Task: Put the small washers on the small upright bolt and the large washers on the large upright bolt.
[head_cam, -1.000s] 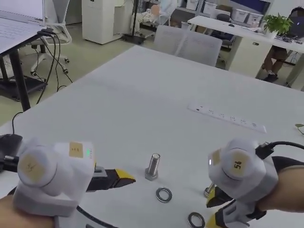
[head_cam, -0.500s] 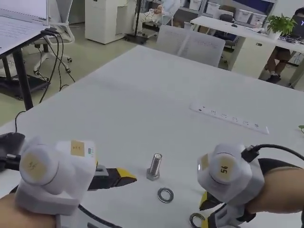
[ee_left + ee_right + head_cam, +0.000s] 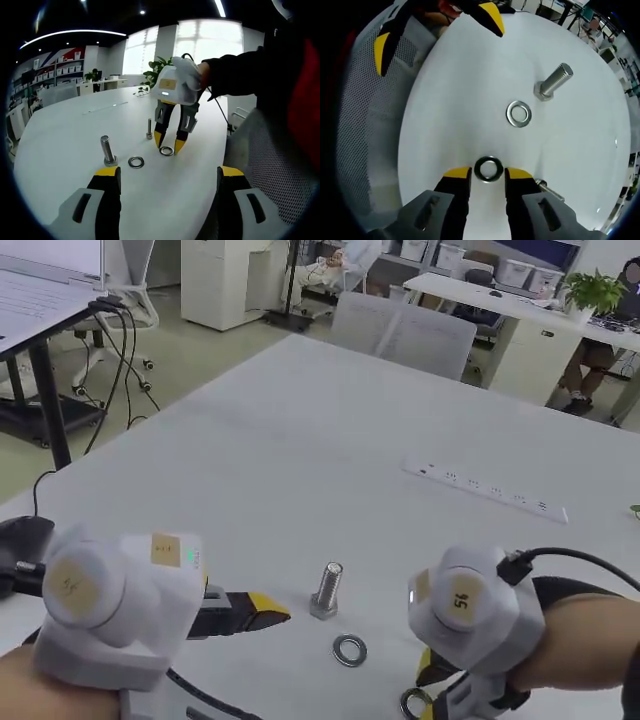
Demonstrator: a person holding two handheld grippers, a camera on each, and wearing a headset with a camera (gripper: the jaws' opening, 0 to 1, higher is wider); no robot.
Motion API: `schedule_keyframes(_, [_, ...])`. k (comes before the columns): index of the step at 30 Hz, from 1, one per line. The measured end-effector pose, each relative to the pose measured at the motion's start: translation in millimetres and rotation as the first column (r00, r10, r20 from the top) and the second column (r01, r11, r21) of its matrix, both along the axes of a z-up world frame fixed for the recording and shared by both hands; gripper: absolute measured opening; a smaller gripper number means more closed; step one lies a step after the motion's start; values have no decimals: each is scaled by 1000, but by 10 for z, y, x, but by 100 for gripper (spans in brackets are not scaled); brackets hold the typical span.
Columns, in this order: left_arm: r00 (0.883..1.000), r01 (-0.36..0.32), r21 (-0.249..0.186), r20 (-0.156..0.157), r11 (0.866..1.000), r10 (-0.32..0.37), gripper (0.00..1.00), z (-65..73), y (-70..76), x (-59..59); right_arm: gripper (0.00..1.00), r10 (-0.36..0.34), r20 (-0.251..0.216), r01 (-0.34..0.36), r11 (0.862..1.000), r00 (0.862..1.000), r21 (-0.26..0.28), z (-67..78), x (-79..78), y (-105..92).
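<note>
Colour log, as I see it from the feed:

- The table top [image 3: 300, 440] is plain white, with no pattern.
- The left gripper [image 3: 168, 172] and right gripper [image 3: 488, 175] match: white housings, dark jaws on grey bases, yellow tips.
- The large bolt [image 3: 326, 589] is bright silver-grey.
- The small bolt [image 3: 149, 128] is a duller grey.
- The pale washer [image 3: 349, 650] reads as light silver.
- The dark washer [image 3: 488, 169] looks almost black at its rim.
- The power strip [image 3: 485, 488] is white.
- The chair mesh [image 3: 365, 100] is grey with a fine dotted weave.
- The plant [image 3: 585, 288] is green.
- The sleeve [image 3: 235, 80] is black.

Bright, even light; fisheye-warped edges.
</note>
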State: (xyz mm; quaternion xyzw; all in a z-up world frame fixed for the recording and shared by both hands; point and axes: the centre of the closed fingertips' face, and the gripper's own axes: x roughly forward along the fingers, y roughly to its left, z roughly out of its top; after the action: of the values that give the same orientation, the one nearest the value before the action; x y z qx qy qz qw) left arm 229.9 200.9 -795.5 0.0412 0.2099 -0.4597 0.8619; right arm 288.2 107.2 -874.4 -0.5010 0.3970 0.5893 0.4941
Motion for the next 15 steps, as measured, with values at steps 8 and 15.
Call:
schedule_keyframes(8, [1000,2,0,1,1000,-2,78,3,-6,-2,28,-17,-22,17,1000,1000,-5,-6,0,-3])
schedule_keyframes(15, [1000,0,0,2,1000,0,78,3,-1,0,31,-23,-34,22,1000,999,-10,-6,-24,-5])
